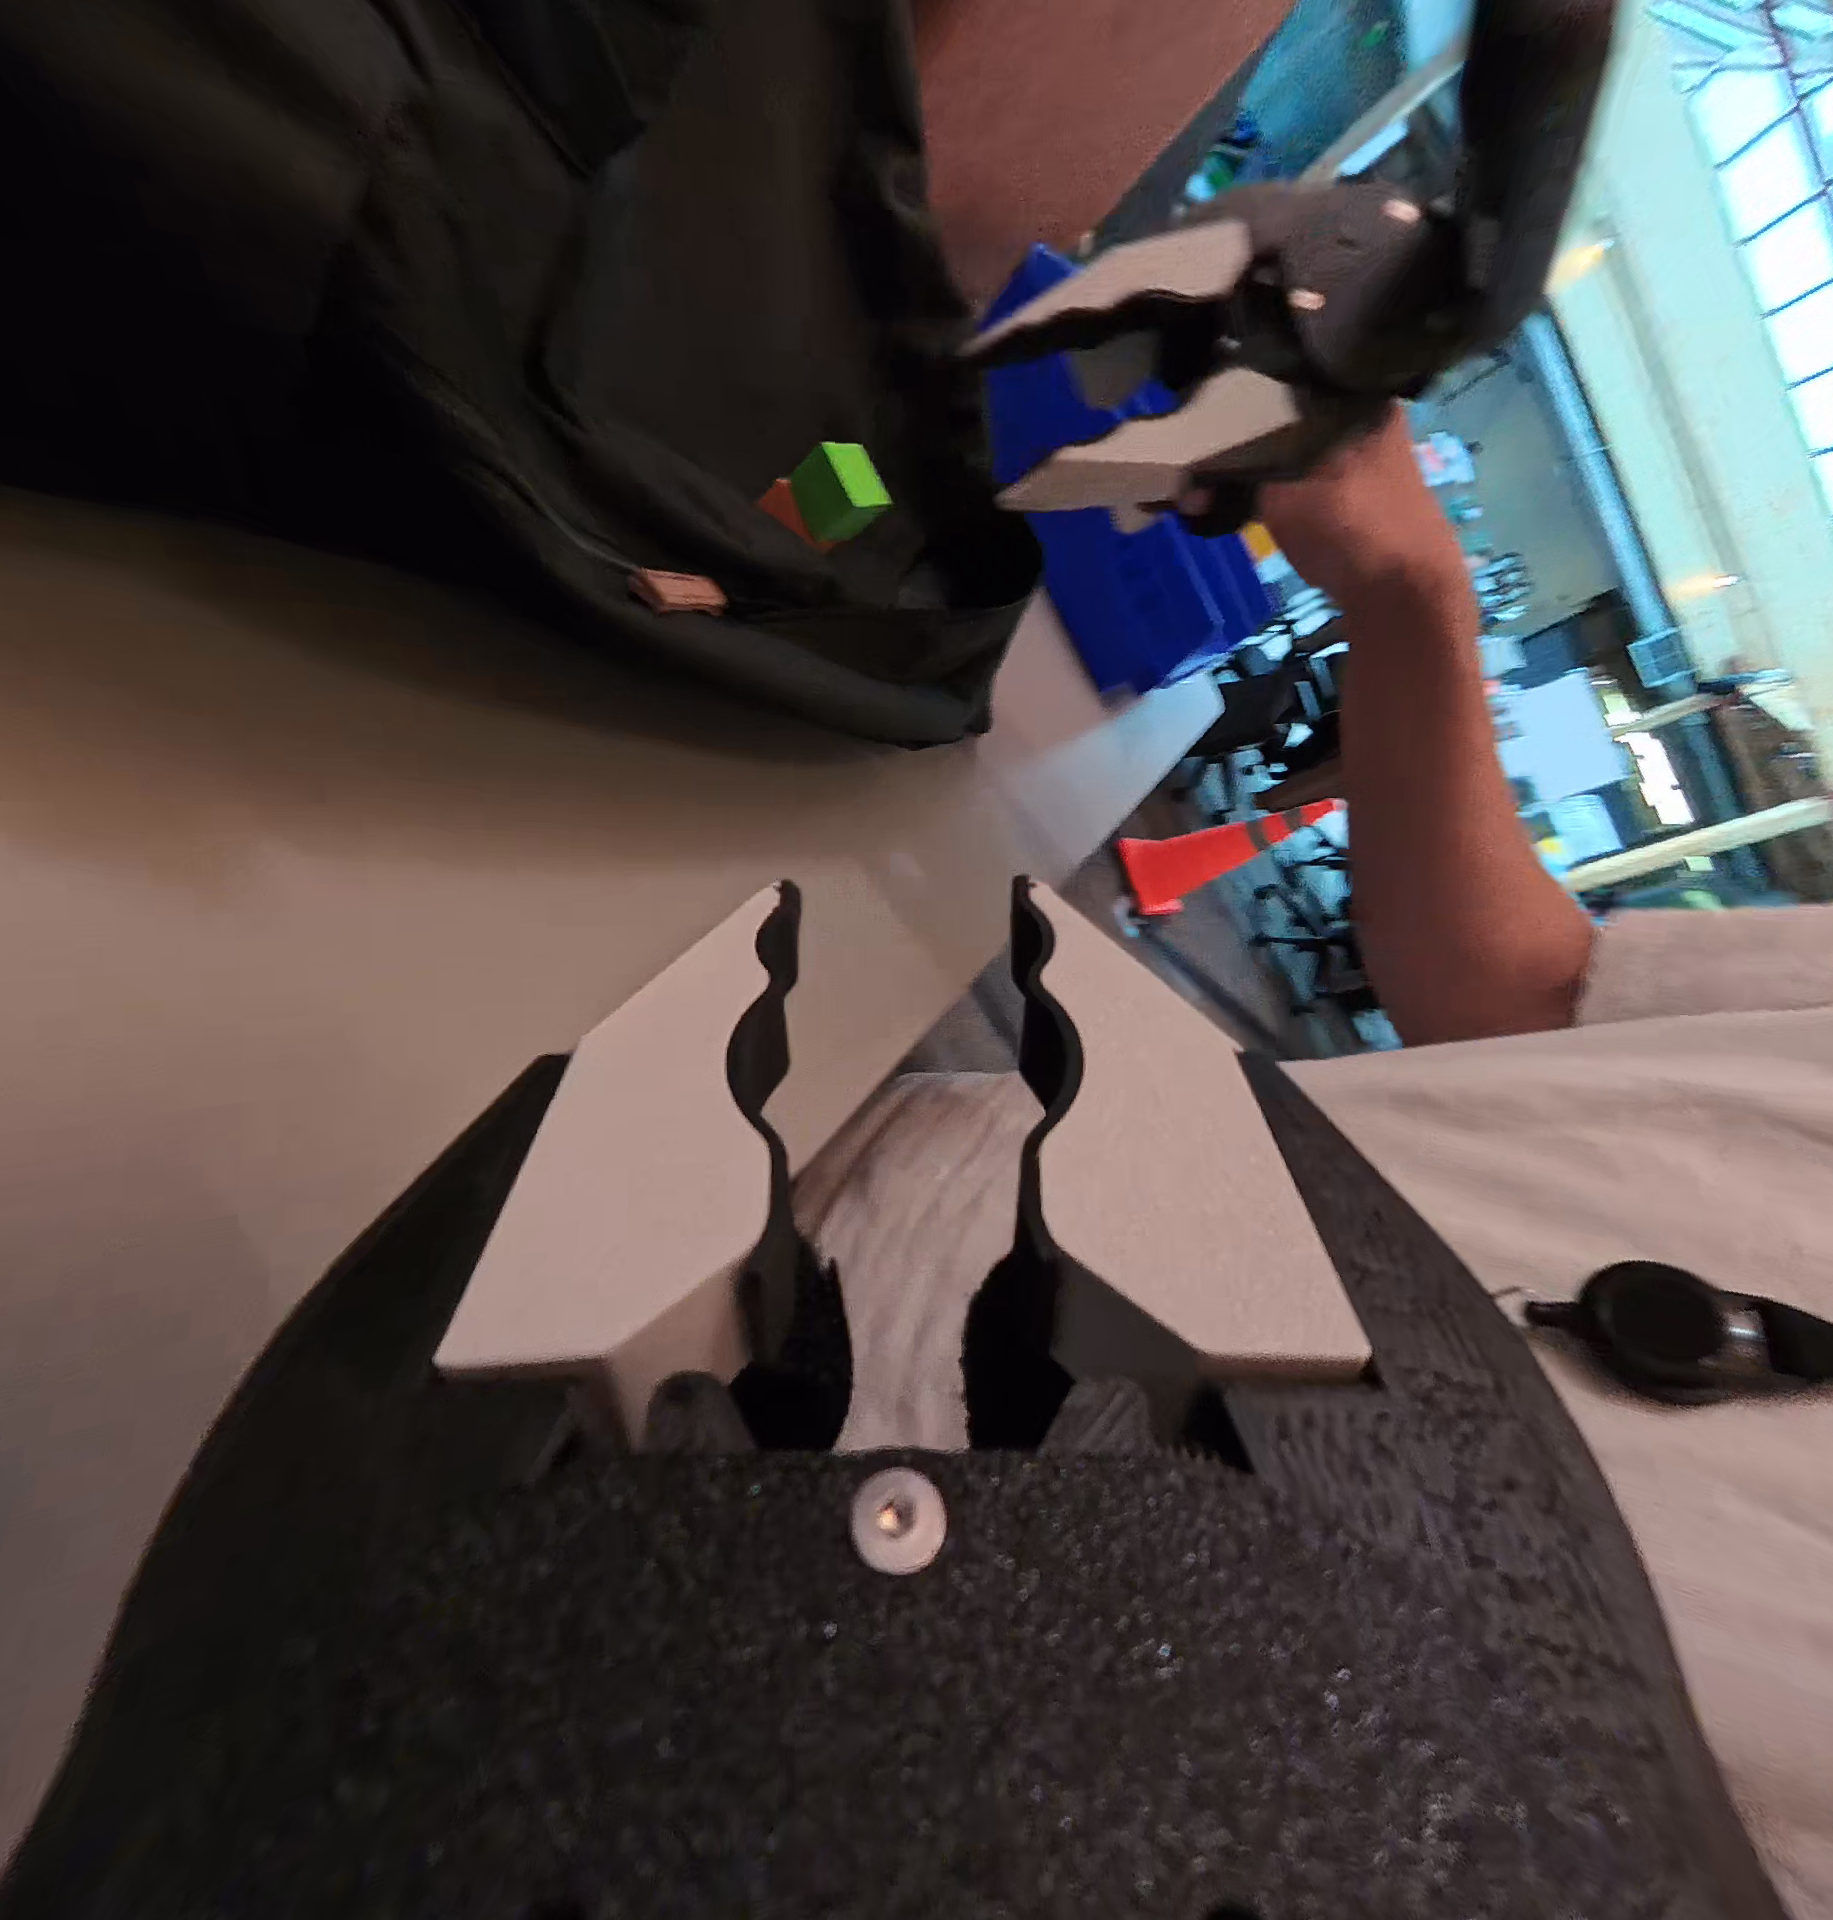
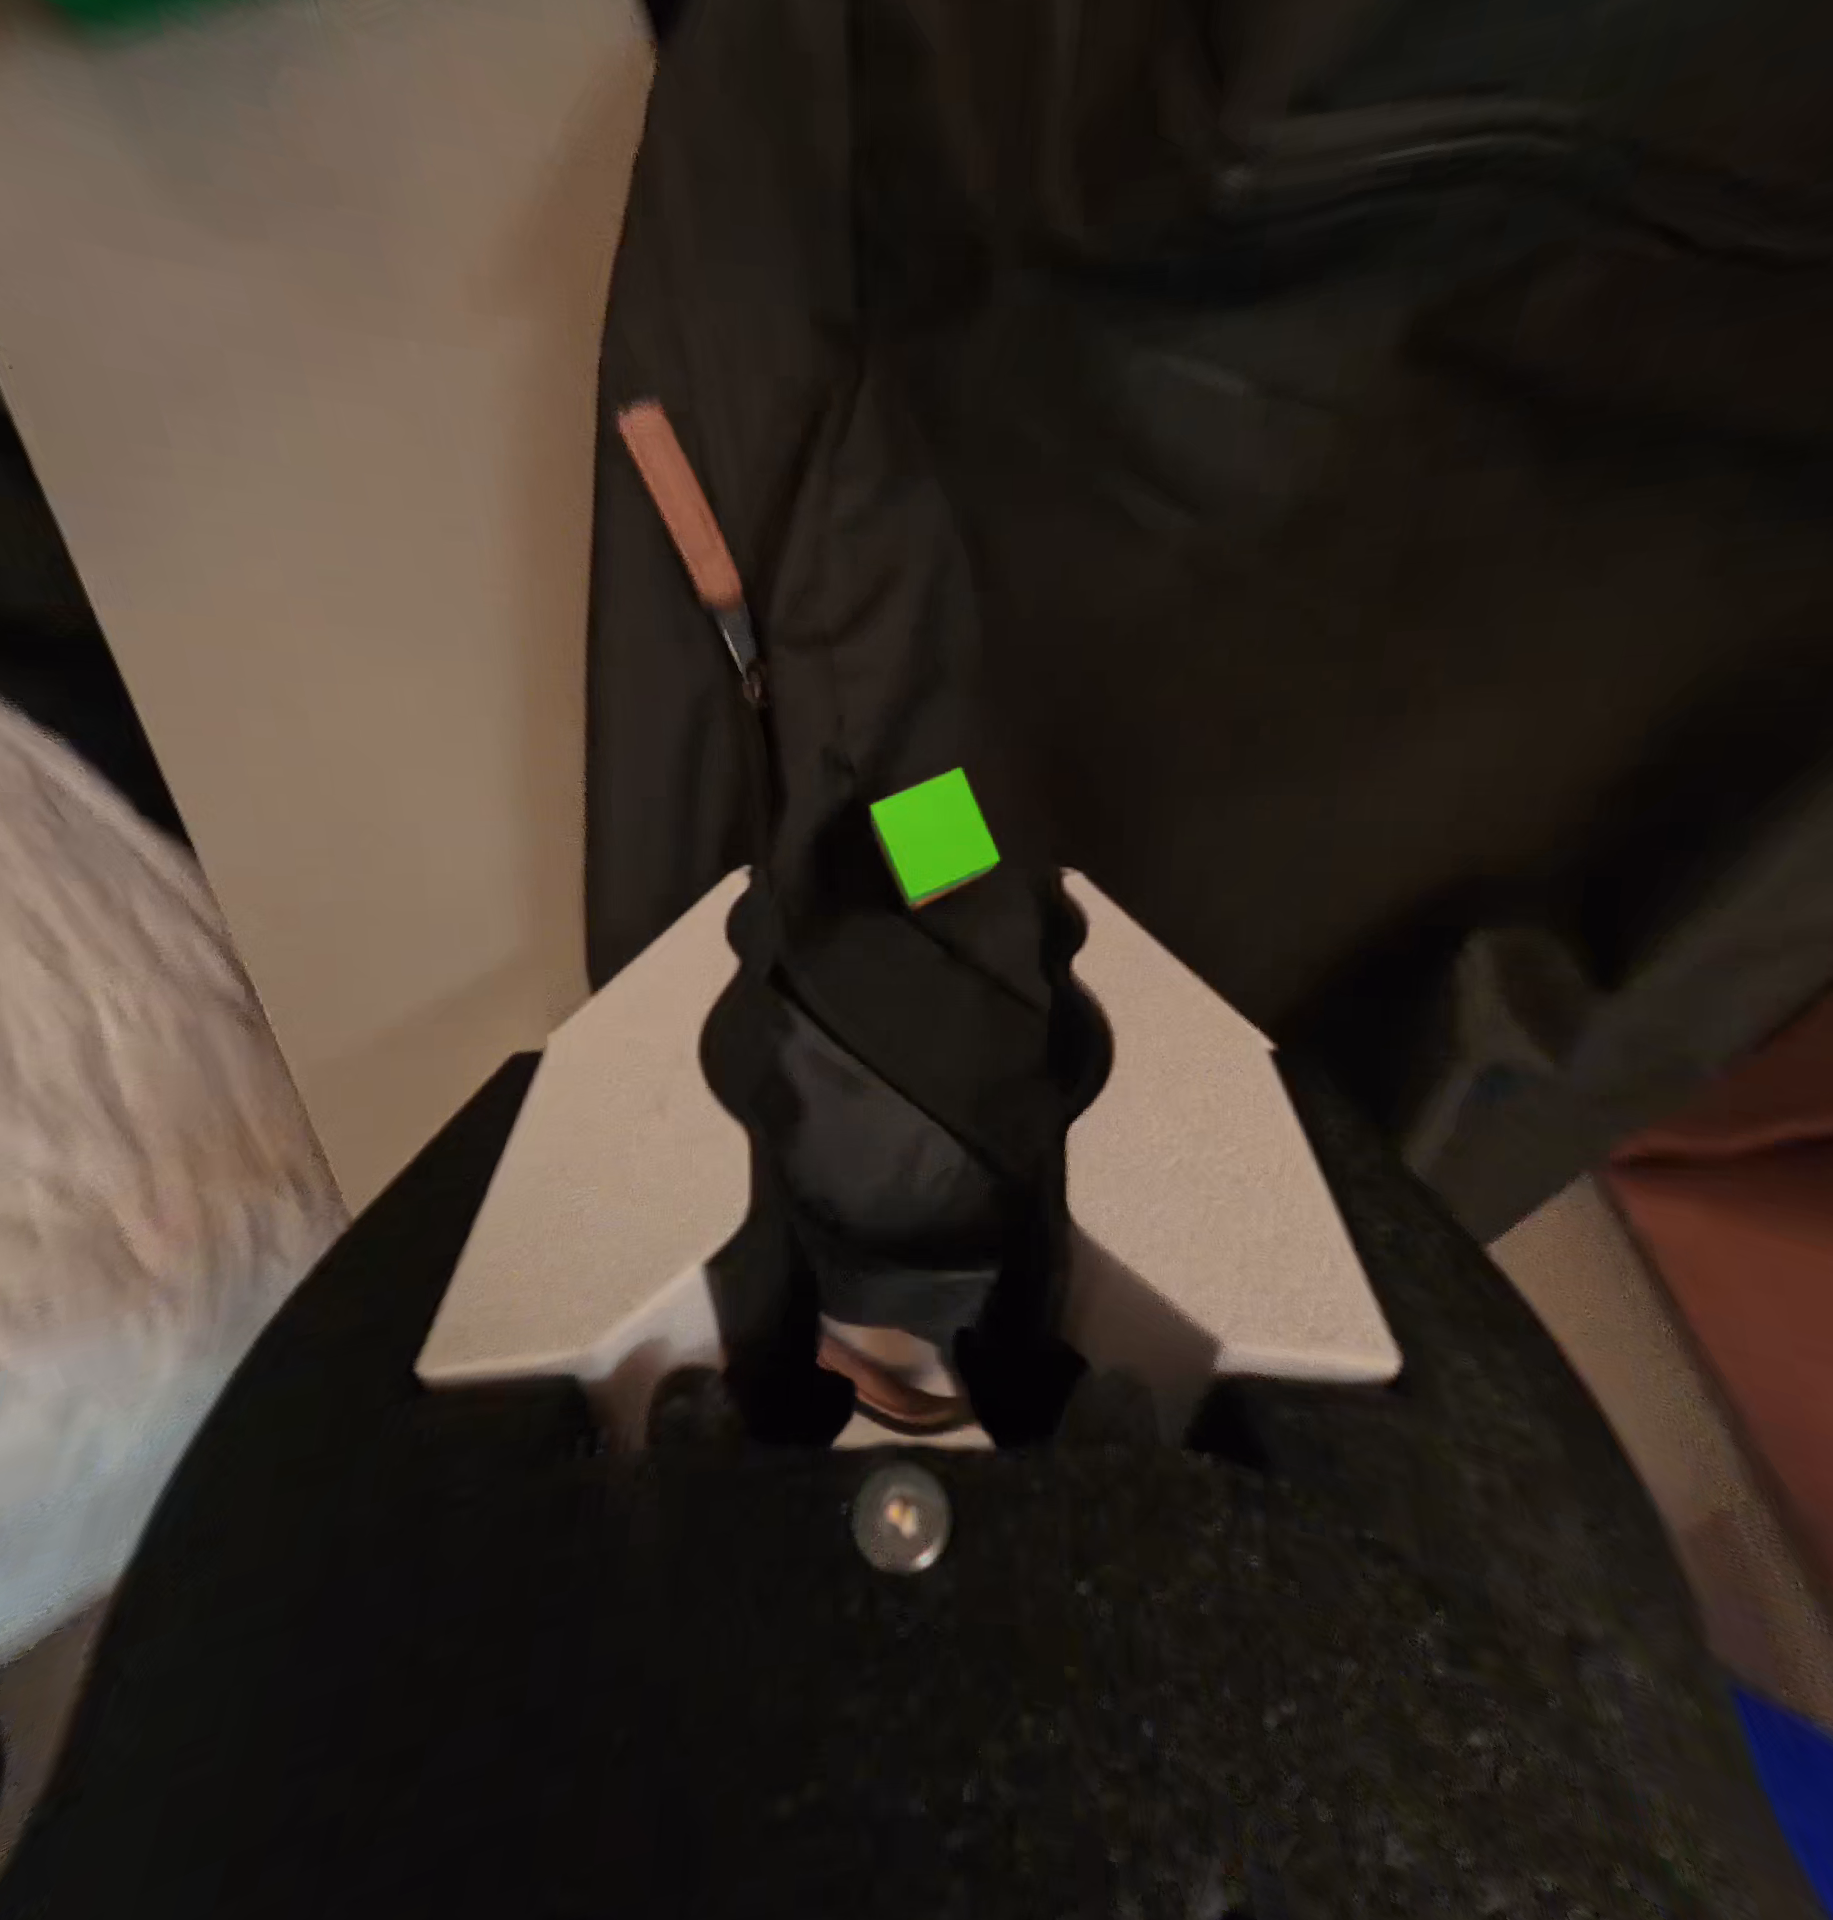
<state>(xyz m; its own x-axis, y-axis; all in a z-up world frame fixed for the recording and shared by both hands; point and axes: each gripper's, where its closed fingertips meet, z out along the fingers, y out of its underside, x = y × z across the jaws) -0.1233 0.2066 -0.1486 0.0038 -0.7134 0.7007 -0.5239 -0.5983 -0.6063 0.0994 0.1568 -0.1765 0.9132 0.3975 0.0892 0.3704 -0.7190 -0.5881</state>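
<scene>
A black fabric bag [image 1: 476,364] lies on the pale table [image 1: 268,883]. A green cube [image 1: 839,488] sits on an orange cube [image 1: 784,509] in an opening of the bag. My left gripper [image 1: 907,904] is open and empty, low over the table's near edge, well short of the bag. My right gripper [image 1: 995,426] is open and hovers by the bag's right side. In the right wrist view the right gripper [image 2: 907,883] is open over the bag's [image 2: 1203,520] dark fabric. The green cube [image 2: 933,836] lies just beyond its fingertips, apart from both. A brown zipper tab [image 2: 678,509] lies to the cube's upper left.
Blue bins [image 1: 1099,582] stand behind the bag. A person's bare forearm [image 1: 1431,727] and white shirt [image 1: 1514,1195] fill the right side, with a black clip [image 1: 1681,1340] on the shirt. An orange traffic cone [image 1: 1203,852] lies on the floor beyond the table's edge.
</scene>
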